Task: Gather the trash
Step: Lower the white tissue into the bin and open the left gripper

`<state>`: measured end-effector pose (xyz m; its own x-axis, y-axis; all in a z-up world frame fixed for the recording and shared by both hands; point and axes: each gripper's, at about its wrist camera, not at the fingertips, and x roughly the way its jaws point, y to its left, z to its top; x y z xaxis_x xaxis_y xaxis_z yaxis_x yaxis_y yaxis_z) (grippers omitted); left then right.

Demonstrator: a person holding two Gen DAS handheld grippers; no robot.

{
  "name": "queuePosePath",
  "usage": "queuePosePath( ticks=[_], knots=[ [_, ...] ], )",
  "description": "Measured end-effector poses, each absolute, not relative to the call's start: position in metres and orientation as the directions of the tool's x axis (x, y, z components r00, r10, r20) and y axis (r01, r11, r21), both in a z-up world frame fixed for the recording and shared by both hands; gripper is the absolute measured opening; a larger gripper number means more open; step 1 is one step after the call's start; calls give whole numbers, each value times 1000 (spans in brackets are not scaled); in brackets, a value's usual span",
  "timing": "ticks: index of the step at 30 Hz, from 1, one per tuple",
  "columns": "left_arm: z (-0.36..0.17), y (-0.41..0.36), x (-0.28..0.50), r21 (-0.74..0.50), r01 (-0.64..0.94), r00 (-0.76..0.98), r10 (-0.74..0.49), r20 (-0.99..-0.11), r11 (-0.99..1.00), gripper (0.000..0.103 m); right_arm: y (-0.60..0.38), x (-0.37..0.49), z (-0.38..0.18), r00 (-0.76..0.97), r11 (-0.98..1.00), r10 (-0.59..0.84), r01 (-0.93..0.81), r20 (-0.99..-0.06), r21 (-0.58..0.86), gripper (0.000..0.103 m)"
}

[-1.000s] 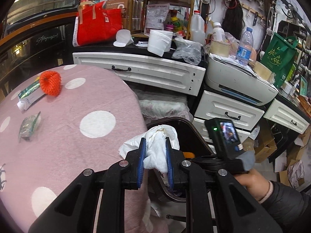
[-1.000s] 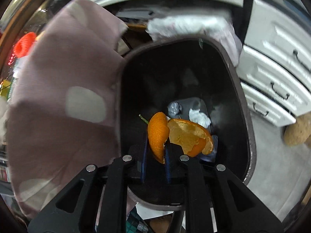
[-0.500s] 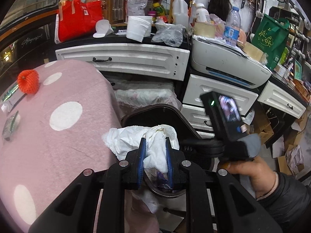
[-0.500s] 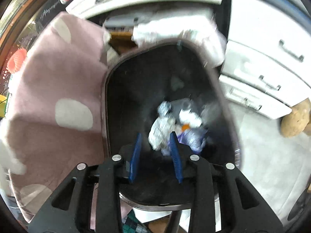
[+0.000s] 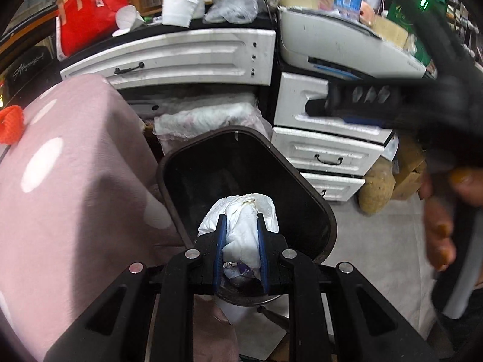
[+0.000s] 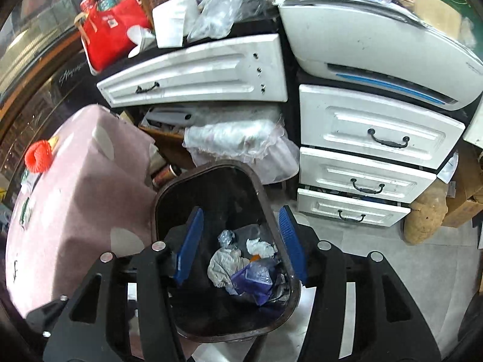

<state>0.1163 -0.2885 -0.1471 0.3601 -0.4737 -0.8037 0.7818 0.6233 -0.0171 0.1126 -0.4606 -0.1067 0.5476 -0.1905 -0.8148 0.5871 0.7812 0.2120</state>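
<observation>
My way into the black bin (image 6: 229,328) stands open from above; the pink-clothed table (image 6: 75,199) crowds its left, white drawers (image 6: 362,181) its right.

The left tool (image 5: 240,235) has blue pads on black fingers and holds a white tissue (image 5: 243,229) over a black bin (image 5: 302,199) with a brown rim. At the left of the frame the worktop (image 5: 75,187) wears a pink cloth with white dots, a red-orange net (image 5: 10,123) on it. In the upper left sits a red bag (image 5: 90,27); the drawers (image 6: 374,138) are white with black handles. The right tool (image 6: 240,242) also shows blue pads
</observation>
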Motion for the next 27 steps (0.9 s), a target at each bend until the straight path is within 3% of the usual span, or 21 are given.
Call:
queuePosePath(
  ticks=[14,17,19,25,27],
  knots=[
    [-186,-317,126,29,791,338,-397,-853,612,20,-461,111,-105,559,782,-173,579,-811,233,53],
    [-194,-320,127,43,791,336,-375,-864,610,40,-460,111,-104,562,784,-170,574,-809,235,53],
    [-197,-319,126,58,789,346,-365,-864,612,76,-459,112,-103,563,786,-171,573,-809,232,54],
    [-197,-314,116,47,802,333,-382,-862,595,90,-462,107,-94,589,779,-186,576,-786,248,83],
    [-193,-312,111,46,809,330,-389,-860,585,91,-463,105,-91,606,779,-187,571,-773,259,87]
  ],
)
